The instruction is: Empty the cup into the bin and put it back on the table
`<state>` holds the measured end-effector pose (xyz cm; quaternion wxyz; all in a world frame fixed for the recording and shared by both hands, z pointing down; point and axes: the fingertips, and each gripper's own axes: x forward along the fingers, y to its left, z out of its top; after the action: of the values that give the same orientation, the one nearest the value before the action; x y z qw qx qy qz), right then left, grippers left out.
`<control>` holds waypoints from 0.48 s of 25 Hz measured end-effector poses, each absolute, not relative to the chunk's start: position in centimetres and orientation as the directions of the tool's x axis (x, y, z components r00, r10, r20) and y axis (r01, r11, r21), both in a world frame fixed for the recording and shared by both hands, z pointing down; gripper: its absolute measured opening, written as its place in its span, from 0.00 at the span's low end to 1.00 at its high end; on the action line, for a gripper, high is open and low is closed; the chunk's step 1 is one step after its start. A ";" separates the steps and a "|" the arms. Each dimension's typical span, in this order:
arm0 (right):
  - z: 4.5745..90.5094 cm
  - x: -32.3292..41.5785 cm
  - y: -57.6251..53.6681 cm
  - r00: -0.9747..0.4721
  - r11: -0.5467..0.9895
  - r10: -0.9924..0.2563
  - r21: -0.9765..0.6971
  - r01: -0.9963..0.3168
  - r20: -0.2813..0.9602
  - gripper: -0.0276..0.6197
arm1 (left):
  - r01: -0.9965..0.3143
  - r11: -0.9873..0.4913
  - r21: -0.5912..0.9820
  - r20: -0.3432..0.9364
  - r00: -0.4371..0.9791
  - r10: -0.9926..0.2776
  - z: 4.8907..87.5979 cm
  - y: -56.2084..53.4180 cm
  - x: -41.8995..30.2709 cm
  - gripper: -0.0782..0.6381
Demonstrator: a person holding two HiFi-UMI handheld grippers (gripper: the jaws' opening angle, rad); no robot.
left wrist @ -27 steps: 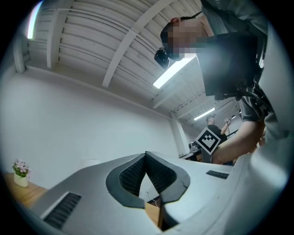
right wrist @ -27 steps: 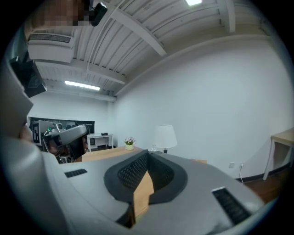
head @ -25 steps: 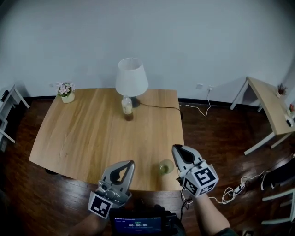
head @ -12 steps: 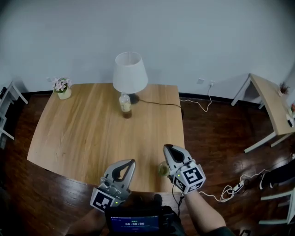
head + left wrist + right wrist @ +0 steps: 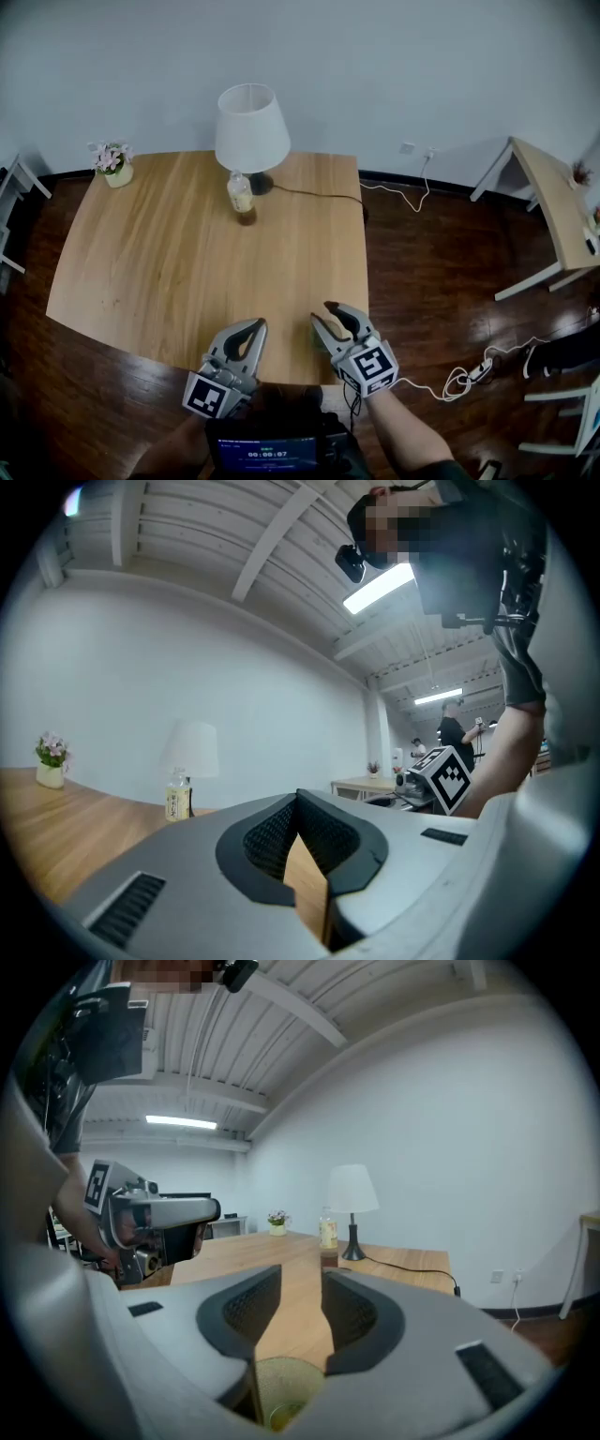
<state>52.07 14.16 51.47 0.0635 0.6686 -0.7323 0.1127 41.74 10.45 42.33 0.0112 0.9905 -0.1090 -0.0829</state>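
Cup: probably light, thin-walled, liquid inside (spill risk); take mid-wall, upright. Right hand-held gripper just opening, straddling it unclamped; left hand-held gripper closed, empty

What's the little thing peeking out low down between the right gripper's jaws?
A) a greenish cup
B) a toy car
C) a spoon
A: the right gripper view shows a greenish cup low in the gap of the right gripper, whose jaws have just been opening and stand apart.
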 end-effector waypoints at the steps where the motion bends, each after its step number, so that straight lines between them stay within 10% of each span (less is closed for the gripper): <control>1: 52.2 51.9 14.5 -0.110 0.091 -0.959 -0.081 -0.993 0.263 0.29 | -0.216 -0.975 0.046 -0.148 0.964 -0.221 42.9 10.5 41.9 0.09; 12: 58.0 50.9 17.1 -0.190 0.175 -0.899 -0.075 -0.982 0.394 0.66 | -0.225 -0.966 0.128 -0.119 0.963 -0.240 45.2 11.4 42.2 0.09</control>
<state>50.92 17.09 57.95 0.1309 0.6228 -0.7551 0.1576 42.20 11.43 45.15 0.0569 0.9892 -0.1174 -0.0670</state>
